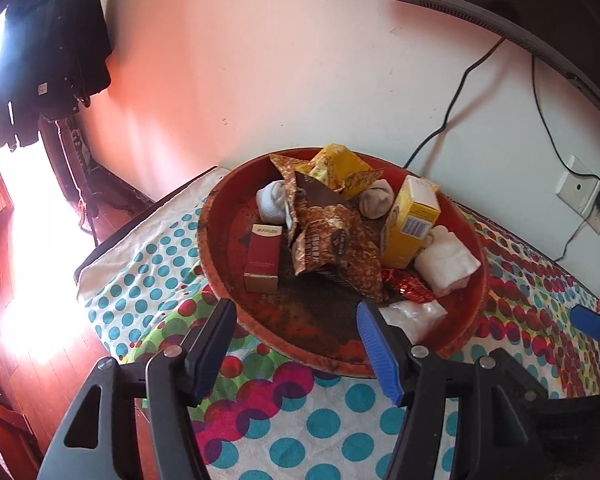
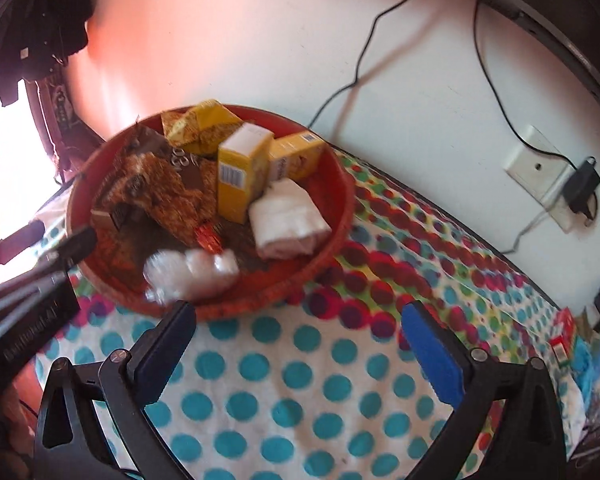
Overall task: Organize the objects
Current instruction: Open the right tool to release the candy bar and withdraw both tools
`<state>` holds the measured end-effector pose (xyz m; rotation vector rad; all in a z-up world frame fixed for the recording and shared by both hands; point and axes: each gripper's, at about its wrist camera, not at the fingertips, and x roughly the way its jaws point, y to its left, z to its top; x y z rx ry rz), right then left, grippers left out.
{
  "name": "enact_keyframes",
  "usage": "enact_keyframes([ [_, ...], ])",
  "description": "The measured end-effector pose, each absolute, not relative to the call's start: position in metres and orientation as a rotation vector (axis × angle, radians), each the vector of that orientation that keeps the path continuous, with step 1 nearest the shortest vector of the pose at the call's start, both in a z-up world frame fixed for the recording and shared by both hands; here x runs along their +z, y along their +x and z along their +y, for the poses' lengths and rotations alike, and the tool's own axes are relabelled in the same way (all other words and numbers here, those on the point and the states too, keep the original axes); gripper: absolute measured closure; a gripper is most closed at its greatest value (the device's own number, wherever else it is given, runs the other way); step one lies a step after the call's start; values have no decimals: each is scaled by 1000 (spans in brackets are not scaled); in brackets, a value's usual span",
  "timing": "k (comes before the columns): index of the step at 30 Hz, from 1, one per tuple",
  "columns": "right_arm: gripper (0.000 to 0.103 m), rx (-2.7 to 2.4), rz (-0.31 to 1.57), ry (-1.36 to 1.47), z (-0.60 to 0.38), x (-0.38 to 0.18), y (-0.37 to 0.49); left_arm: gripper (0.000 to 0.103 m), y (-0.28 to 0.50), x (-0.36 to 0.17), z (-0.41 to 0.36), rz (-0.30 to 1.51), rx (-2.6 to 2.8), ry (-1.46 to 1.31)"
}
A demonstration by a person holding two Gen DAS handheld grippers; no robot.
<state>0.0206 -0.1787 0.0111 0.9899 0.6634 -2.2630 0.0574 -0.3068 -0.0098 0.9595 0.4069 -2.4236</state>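
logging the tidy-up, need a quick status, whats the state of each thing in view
left hand-held gripper: open, holding nothing
right hand-held gripper: open, holding nothing
red tray: on the dotted cloth, piled with items
yellow carton: upright in the tray, closed
red pack: standing in the tray, closed
brown snack bags: crumpled, heaped mid-tray
clear plastic bag: lying by the tray's near rim
plug adapter: plugged into the wall socket
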Motion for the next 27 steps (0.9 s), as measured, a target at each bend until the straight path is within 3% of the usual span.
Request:
enact_keyframes([
  [6, 1, -2243, 646, 999, -158, 12, 28, 38, 54, 8, -289, 268, -2397, 981],
  [11, 1, -2205, 614, 1017, -157, 10, 33, 33, 54, 7, -285, 239, -2361, 1018],
  [27, 1, -2164, 597, 1079, -150, 0, 33, 33, 46, 2, -260, 188, -2437, 1078],
])
